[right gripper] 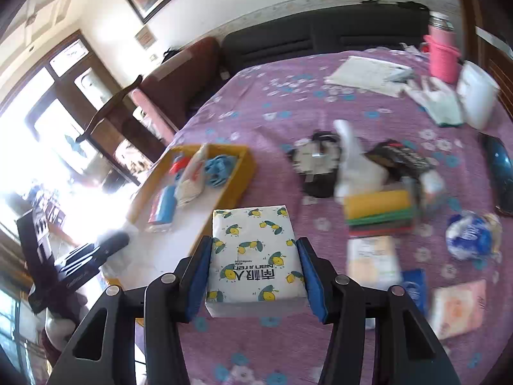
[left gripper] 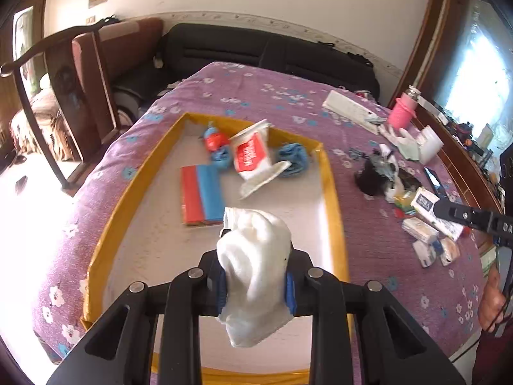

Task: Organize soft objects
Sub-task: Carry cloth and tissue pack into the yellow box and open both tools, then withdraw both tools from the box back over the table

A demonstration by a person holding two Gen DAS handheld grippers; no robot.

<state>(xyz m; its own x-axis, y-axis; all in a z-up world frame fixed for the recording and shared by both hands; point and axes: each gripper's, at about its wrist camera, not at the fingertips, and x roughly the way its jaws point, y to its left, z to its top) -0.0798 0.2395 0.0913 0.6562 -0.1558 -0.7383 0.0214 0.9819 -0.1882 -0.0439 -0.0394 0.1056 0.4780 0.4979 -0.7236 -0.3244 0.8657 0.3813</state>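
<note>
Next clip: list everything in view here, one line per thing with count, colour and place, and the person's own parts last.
tray: 1, yellow rim, white floor, on the purple cloth
sock: 1, white, clamped in the left gripper above the tray
tissue pack: 1, white with lemon print, between the right gripper's pads
folded cloth: 1, red and blue, in the tray
red-and-white packet: 1, far end of the tray
blue bundles: 2 at least, far end of the tray
pink bottle: 1, far table edge
sponge stack: 1, yellow, green, red, beside the tray
left gripper: black, blue pads
right gripper: black, blue pads
hand: 1, right edge
</note>
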